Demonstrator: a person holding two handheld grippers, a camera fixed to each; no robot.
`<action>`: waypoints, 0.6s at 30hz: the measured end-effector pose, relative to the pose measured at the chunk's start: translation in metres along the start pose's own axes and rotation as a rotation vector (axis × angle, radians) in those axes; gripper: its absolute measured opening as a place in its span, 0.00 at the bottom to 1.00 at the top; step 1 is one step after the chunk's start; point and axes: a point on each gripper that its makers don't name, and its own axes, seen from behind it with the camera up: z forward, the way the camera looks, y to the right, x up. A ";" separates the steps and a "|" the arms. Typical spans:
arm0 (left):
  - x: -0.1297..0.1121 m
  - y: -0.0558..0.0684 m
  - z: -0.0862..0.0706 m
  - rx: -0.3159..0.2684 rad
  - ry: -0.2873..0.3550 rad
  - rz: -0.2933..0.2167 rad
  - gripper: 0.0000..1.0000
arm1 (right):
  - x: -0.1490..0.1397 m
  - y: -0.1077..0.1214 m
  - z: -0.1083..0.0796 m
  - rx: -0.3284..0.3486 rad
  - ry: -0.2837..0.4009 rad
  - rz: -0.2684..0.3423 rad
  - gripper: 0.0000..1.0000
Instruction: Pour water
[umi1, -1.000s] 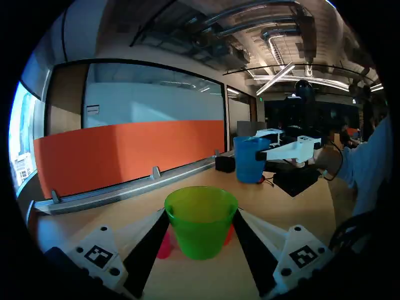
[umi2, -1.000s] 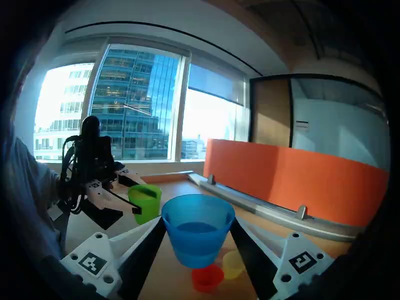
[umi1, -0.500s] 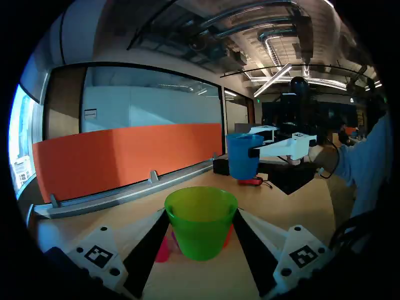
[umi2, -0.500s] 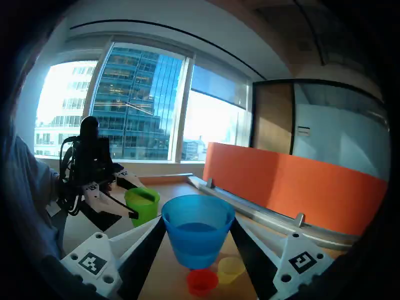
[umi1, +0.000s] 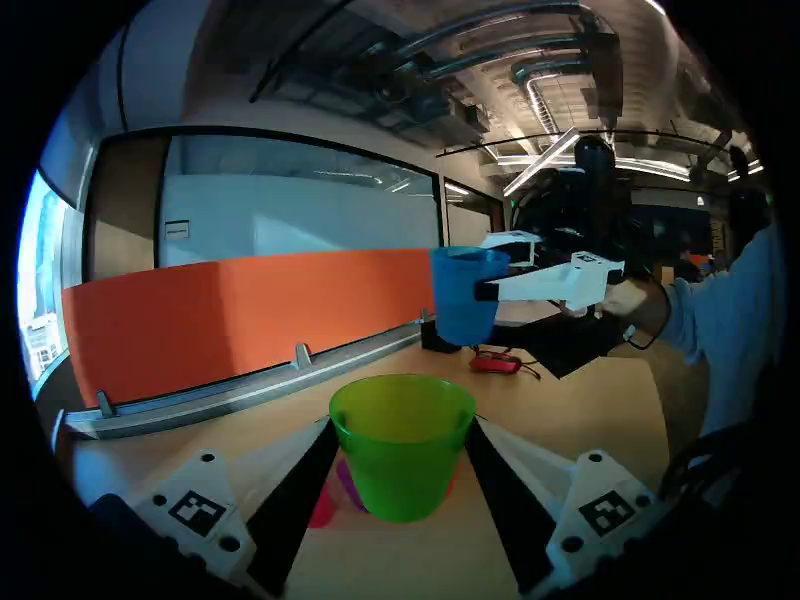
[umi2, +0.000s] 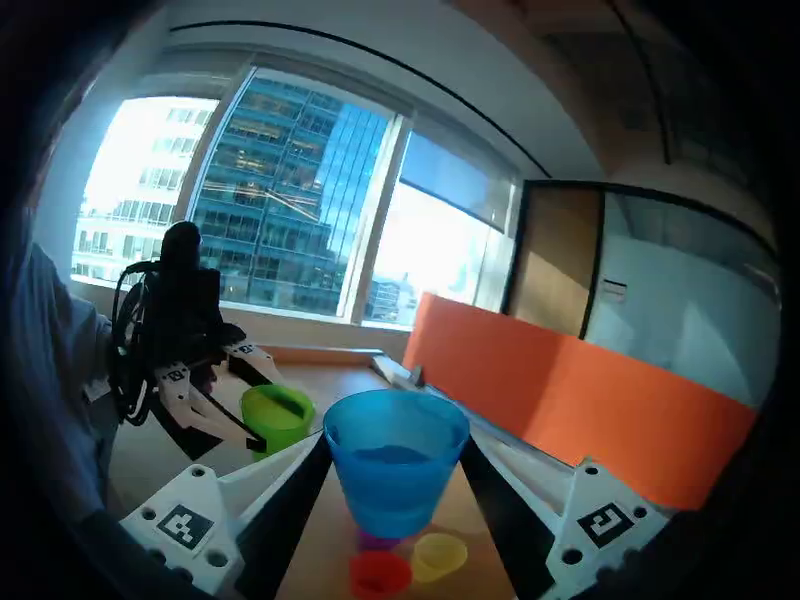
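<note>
Daylight is pouring in through tall windows (umi2: 290, 230), with glass towers standing outside. An orange partition (umi1: 250, 310) is running along the back edge of the pale wooden surface (umi1: 590, 400), a metal rail (umi1: 250, 385) lying at its foot. Behind it a glazed wall (umi1: 300, 205) is catching reflections (faint ones). Overhead, bare pipes and ducts (umi1: 500, 50) are crossing the ceiling, and a strip light (umi1: 540, 162) is glowing.

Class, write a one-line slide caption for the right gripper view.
The right gripper holds a blue cup of water above the table; the left gripper holds a green cup.
</note>
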 end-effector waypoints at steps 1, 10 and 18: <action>0.000 0.002 0.000 -0.002 0.000 0.000 0.86 | 0.002 0.000 0.001 0.000 0.001 -0.012 0.91; -0.002 0.013 0.003 -0.020 -0.003 0.008 0.86 | 0.017 0.001 0.007 0.004 0.006 -0.106 0.91; 0.001 0.019 0.004 -0.028 0.000 0.006 0.86 | 0.028 0.003 0.012 0.003 -0.003 -0.210 0.91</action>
